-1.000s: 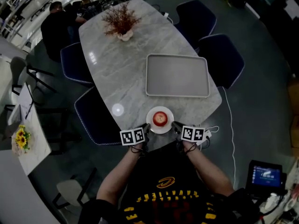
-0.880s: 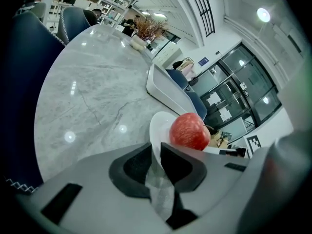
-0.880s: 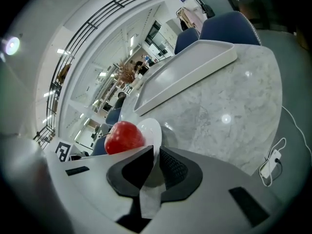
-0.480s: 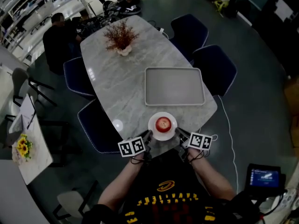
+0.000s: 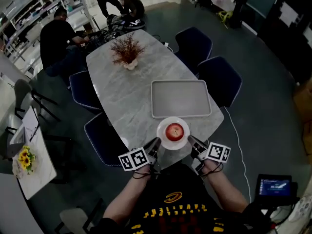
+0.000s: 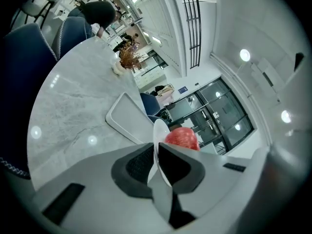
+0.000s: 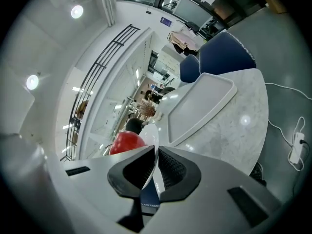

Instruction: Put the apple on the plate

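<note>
Left tool (image 6: 157, 152): jaws closed on the left rim of the plate (image 5: 164, 124), the thin white edge pinched between the ribbed pads. Right tool (image 7: 155, 162): jaws likewise closed, on the opposite, right rim. Neither tool touches the apple (image 5: 174, 130), which sits about centred on the plate, midway between the two tools and just far of both, equally near to either hand. On this evidence the placing looks done; what remains is judged to be handling the loaded plate. The plate lies over the near end of the marble surface (image 5: 124, 91), close to its edge. Cannot tell whether it rests there or is held just clear. Key relation: the rim-to-rim line between the tools runs left-right and has to stay level, or the apple may roll. Just far of the plate lies an empty grey tray (image 5: 180, 99), near but not touching. A dried plant (image 5: 127, 50) stands at the far end, well apart. Blue chairs (image 5: 219, 79) flank the surface; people are at the far left. Nothing stands between plate and tray.
</note>
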{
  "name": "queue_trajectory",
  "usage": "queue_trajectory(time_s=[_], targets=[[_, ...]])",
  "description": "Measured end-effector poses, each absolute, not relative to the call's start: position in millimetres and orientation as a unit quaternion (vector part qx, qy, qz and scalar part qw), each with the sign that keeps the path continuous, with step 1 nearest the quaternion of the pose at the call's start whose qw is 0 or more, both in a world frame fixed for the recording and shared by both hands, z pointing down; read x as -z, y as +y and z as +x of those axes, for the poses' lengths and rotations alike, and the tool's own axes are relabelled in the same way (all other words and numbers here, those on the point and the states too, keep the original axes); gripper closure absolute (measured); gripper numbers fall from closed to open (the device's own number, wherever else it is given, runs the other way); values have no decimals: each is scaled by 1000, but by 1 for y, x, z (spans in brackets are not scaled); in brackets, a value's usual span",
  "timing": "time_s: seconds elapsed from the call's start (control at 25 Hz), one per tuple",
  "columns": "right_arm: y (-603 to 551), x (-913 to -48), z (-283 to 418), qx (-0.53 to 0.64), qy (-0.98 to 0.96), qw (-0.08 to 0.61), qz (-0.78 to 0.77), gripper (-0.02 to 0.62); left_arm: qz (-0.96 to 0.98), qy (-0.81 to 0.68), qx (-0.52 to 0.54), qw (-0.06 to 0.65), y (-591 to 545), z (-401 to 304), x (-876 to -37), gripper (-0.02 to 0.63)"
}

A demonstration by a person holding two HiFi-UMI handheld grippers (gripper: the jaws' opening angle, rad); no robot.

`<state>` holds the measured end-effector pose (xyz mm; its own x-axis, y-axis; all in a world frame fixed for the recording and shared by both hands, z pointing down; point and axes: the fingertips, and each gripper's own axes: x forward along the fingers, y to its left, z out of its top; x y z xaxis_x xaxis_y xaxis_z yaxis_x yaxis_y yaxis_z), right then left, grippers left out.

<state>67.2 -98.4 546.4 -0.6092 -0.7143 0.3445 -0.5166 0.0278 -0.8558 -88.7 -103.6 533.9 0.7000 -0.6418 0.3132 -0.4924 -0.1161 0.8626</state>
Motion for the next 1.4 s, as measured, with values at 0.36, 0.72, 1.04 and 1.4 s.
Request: queue_trajectory(time_s=[0.36, 0.72, 1.04, 1.4], targets=[[-116, -501, 94, 543, 692, 126, -458, 566, 753, -335, 135, 550, -131, -73, -477, 584], [-142, -476, 104, 526, 703, 148, -456, 566, 762, -313, 154, 546, -158, -66, -443, 586], [-191, -463, 120, 497, 740, 155, -426, 566, 759, -316, 156, 547, -198, -44, -442, 586], [-238, -481, 147, 527, 716, 150, -432, 566, 749, -326, 154, 556, -247, -20, -455, 586]])
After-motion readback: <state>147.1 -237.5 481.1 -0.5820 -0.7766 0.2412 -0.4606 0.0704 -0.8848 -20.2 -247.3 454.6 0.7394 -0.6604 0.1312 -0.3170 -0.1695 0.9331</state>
